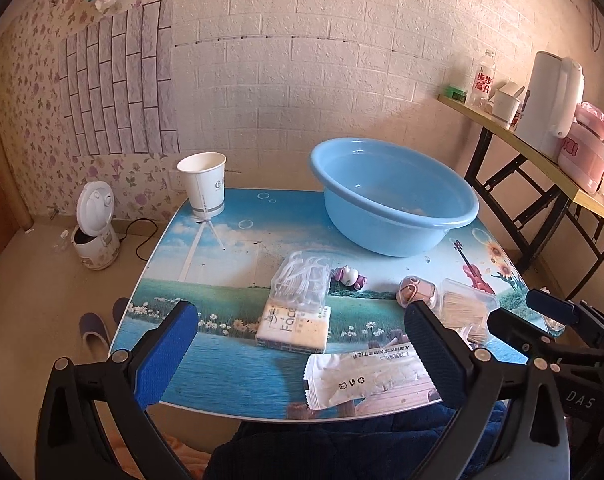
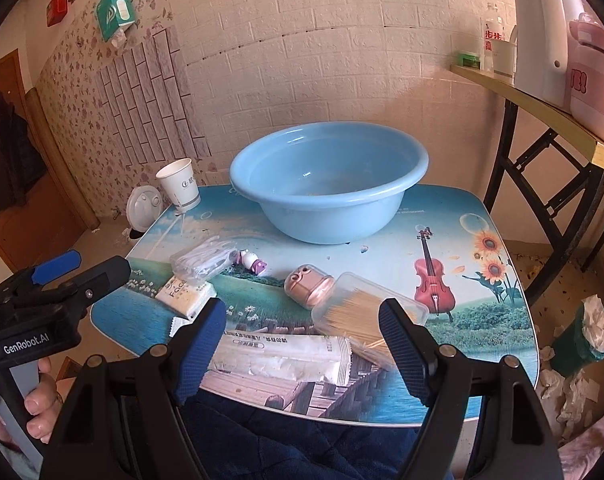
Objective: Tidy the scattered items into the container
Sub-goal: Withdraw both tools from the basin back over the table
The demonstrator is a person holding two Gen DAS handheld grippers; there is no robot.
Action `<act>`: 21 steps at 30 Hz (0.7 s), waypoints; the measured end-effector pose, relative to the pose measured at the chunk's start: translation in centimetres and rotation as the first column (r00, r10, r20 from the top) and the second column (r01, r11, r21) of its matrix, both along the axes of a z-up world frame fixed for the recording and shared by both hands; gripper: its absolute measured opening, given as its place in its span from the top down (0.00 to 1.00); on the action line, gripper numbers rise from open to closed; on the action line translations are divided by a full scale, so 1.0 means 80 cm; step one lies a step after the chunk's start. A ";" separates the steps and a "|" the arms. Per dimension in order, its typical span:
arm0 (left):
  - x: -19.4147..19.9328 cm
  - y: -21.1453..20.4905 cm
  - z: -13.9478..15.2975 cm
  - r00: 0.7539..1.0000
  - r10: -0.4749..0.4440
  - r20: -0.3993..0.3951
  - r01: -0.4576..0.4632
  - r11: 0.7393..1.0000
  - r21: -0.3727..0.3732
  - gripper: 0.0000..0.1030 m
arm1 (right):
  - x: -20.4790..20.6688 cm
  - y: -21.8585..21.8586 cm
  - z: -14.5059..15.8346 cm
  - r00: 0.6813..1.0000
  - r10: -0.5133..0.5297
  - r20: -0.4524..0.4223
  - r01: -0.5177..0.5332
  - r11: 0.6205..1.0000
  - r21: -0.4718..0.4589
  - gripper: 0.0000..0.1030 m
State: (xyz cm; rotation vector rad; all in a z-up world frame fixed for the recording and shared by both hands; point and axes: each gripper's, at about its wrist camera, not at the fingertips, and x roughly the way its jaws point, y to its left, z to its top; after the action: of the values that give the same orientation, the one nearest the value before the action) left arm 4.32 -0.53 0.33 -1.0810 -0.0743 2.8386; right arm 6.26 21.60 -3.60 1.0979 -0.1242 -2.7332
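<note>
A light blue basin (image 1: pixel 398 196) (image 2: pixel 328 182) stands at the back of the small table (image 1: pixel 221 264). Scattered in front of it lie a clear box of floss picks (image 1: pixel 302 280) (image 2: pixel 203 258) on a tissue pack (image 1: pixel 293 326) (image 2: pixel 185 292), a small purple toy (image 1: pixel 352 276) (image 2: pixel 251 260), a pink case (image 1: pixel 416 290) (image 2: pixel 308 284), a clear toothpick box (image 1: pixel 466 306) (image 2: pixel 366 312) and a white sachet (image 1: pixel 366 376) (image 2: pixel 285 356). My left gripper (image 1: pixel 302 344) hovers open above the table's near edge, nothing between its fingers. My right gripper (image 2: pixel 302 340) is open over the sachet and toothpick box.
A paper cup (image 1: pixel 203 184) (image 2: pixel 179 184) stands at the table's back left corner. On the floor left are a white rice cooker (image 1: pixel 95 228) and slippers (image 1: pixel 95 330). A folding side table (image 1: pixel 542 156) with a kettle and jars stands right; crumpled tissues (image 2: pixel 570 384) litter the floor.
</note>
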 end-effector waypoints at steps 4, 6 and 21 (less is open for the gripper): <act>0.001 -0.002 -0.004 1.000 0.007 0.012 -0.008 1.000 0.009 0.00 | 0.003 0.001 -0.005 1.000 -0.003 0.006 0.003 1.000 0.003 0.22; 0.001 -0.003 -0.005 1.000 0.010 0.017 -0.010 1.000 0.016 0.00 | 0.004 0.003 -0.008 1.000 -0.007 0.011 0.007 1.000 0.001 0.22; -0.007 -0.001 -0.017 0.999 0.022 0.042 -0.023 1.000 0.011 0.00 | -0.003 0.003 -0.021 0.999 -0.008 0.044 0.009 1.000 -0.015 0.22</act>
State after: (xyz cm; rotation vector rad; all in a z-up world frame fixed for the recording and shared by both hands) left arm 3.78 -0.59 -1.07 -1.1448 -0.1064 2.8319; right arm 6.06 21.81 -5.27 1.1563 -0.1560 -2.7122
